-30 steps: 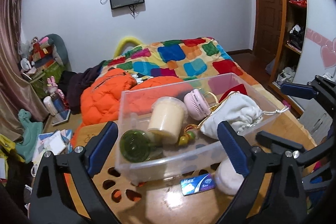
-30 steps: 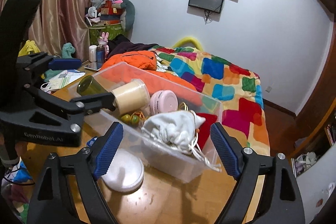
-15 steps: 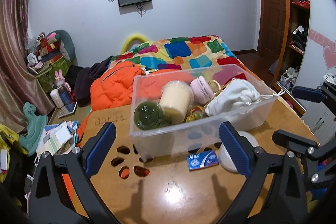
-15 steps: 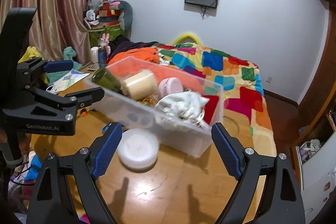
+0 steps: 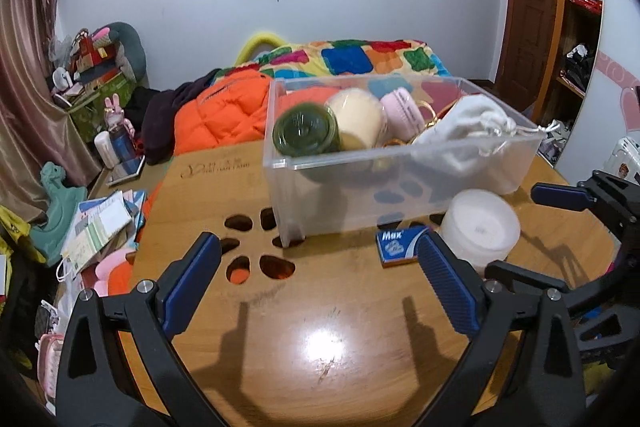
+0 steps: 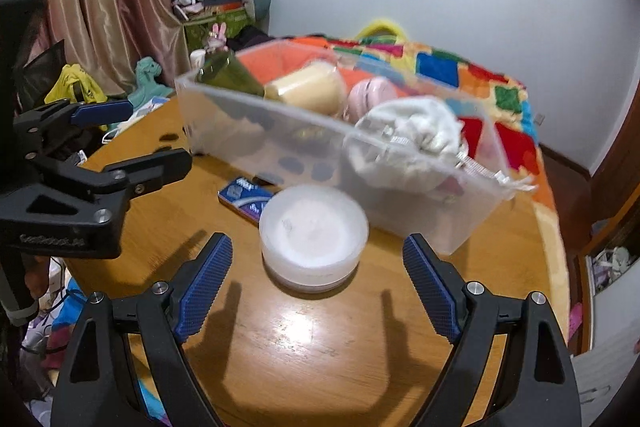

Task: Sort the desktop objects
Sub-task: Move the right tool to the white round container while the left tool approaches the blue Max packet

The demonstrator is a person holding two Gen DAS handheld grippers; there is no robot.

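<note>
A clear plastic bin (image 5: pixel 360 187) (image 6: pixel 304 163) stands on the wooden table (image 5: pixel 320 327) and holds a green jar (image 5: pixel 306 131), a cream candle (image 5: pixel 356 115), a pink round case (image 5: pixel 402 105) and a white drawstring pouch (image 5: pixel 468 131). In front of the bin lie a white round container (image 6: pixel 314 233) (image 5: pixel 480 227) and a small blue box (image 5: pixel 400 245) (image 6: pixel 244 197). My left gripper (image 5: pixel 320 283) is open over bare table, short of the bin. My right gripper (image 6: pixel 318 283) is open, just short of the white container, nothing between its fingers.
Paw-shaped cutouts (image 5: pixel 256 247) pierce the table near the bin's left corner. Behind the table lie an orange jacket (image 5: pixel 224 111) and a bed with a colourful quilt (image 5: pixel 360 59). Papers and toys (image 5: pixel 96 231) clutter the floor at left.
Both grippers have pulled back and dropped lower, so the bin appears farther and more table shows. The white container and blue box are now fully in view.
</note>
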